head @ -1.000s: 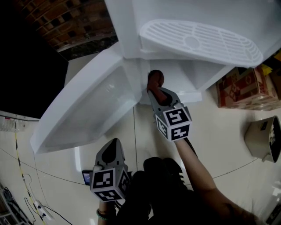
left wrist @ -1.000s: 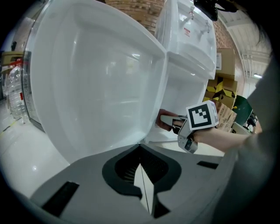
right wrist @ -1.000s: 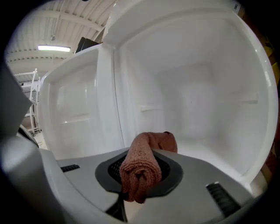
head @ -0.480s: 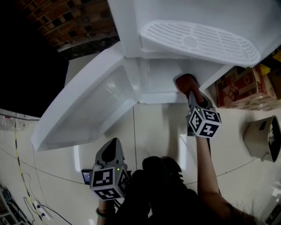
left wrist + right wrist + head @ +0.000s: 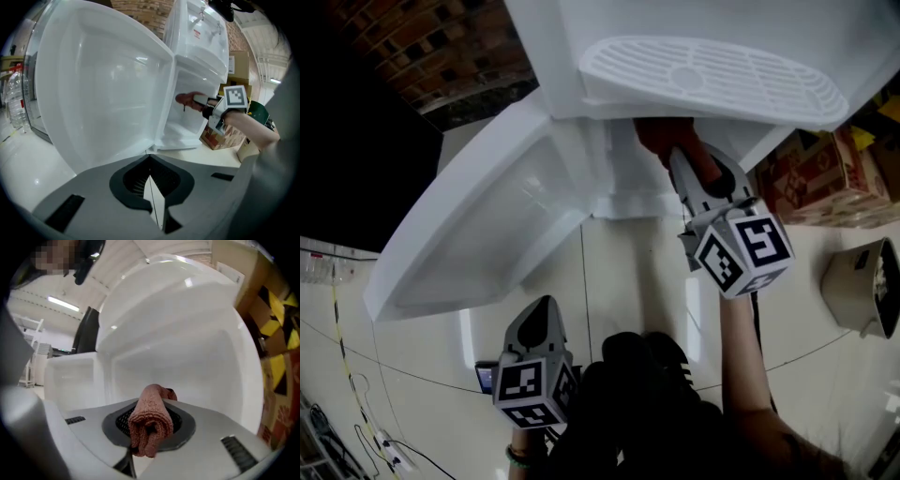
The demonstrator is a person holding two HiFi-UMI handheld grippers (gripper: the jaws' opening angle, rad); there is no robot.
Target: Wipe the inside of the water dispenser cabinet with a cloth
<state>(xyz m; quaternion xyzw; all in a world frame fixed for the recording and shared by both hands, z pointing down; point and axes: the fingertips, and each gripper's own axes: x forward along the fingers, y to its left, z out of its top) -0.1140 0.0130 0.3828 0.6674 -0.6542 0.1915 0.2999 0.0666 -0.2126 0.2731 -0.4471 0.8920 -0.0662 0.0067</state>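
A white water dispenser stands with its cabinet [image 5: 623, 178] open and the door [image 5: 478, 234] swung out to the left. My right gripper [image 5: 680, 159] is shut on a folded reddish-brown cloth [image 5: 151, 420], which reaches into the upper part of the cabinet [image 5: 187, 357] under the drip tray [image 5: 712, 80]. The cloth [image 5: 661, 136] also shows in the left gripper view as a red wad [image 5: 187, 99] inside the cabinet [image 5: 190, 122]. My left gripper [image 5: 542, 323] hangs low by the person's legs, its jaws pressed together with nothing between them [image 5: 152, 206].
Cardboard boxes [image 5: 825, 178] stand on the floor right of the dispenser, and a beige bin [image 5: 862, 295] sits farther right. Cables [image 5: 356, 422] trail along the floor at the lower left. A brick wall [image 5: 441, 47] rises behind.
My right gripper has carried the cloth from the cabinet's left bottom across to the right, then up toward the top of the cabinet. The left gripper has stayed put.
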